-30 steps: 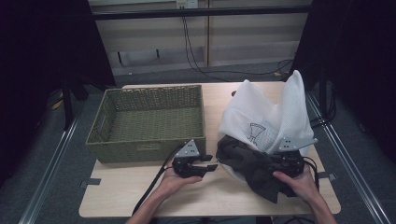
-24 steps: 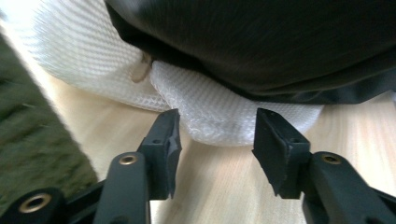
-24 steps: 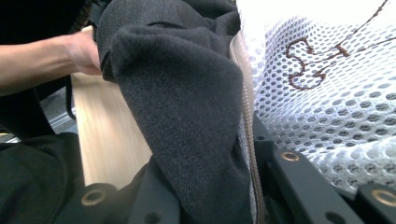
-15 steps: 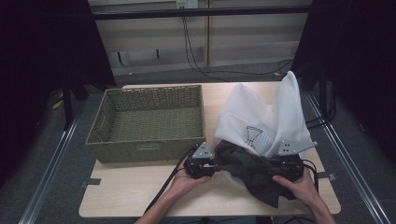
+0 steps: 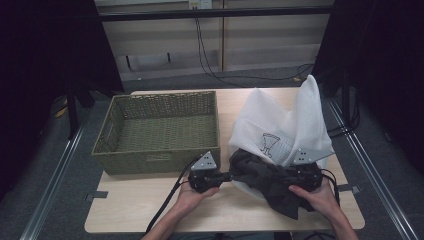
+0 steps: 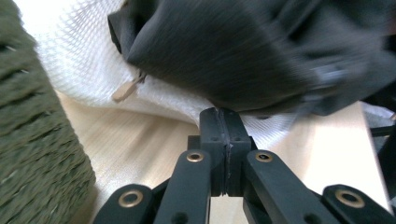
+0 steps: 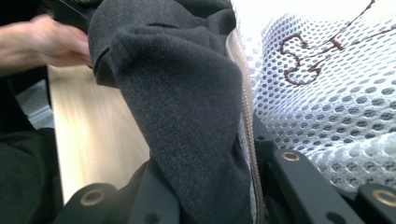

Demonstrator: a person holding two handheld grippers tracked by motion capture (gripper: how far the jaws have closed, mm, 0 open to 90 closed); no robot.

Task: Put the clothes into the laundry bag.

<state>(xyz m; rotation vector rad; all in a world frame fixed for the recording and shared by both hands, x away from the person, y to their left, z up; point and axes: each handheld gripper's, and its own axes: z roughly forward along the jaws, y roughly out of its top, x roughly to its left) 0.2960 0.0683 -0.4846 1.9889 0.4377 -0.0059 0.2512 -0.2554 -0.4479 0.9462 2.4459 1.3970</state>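
Note:
A dark grey garment [image 5: 265, 177] spills out of the mouth of a white mesh bag [image 5: 280, 125] at the table's front right. My right gripper [image 5: 292, 176] is shut on the garment's right part. In the right gripper view the cloth [image 7: 187, 116] and the bag's zipper edge [image 7: 247, 107] lie between the jaws. My left gripper [image 5: 227, 176] points right at the garment's left edge. Its jaws have just been closing and now stand shut [image 6: 219, 114], tips against the cloth's lower edge [image 6: 243, 65]. Whether any fabric is pinched there I cannot tell.
A green woven basket [image 5: 155, 97] stands at the table's left, right behind my left hand; its wall [image 6: 32, 140] shows close by in the left gripper view. Bare wooden tabletop [image 5: 150, 210] runs along the front edge. Black cables trail from both grippers.
The left gripper reached right to the garment's edge, then drew back slightly left. Its jaws went from open to shut. The right gripper kept its hold and stayed put.

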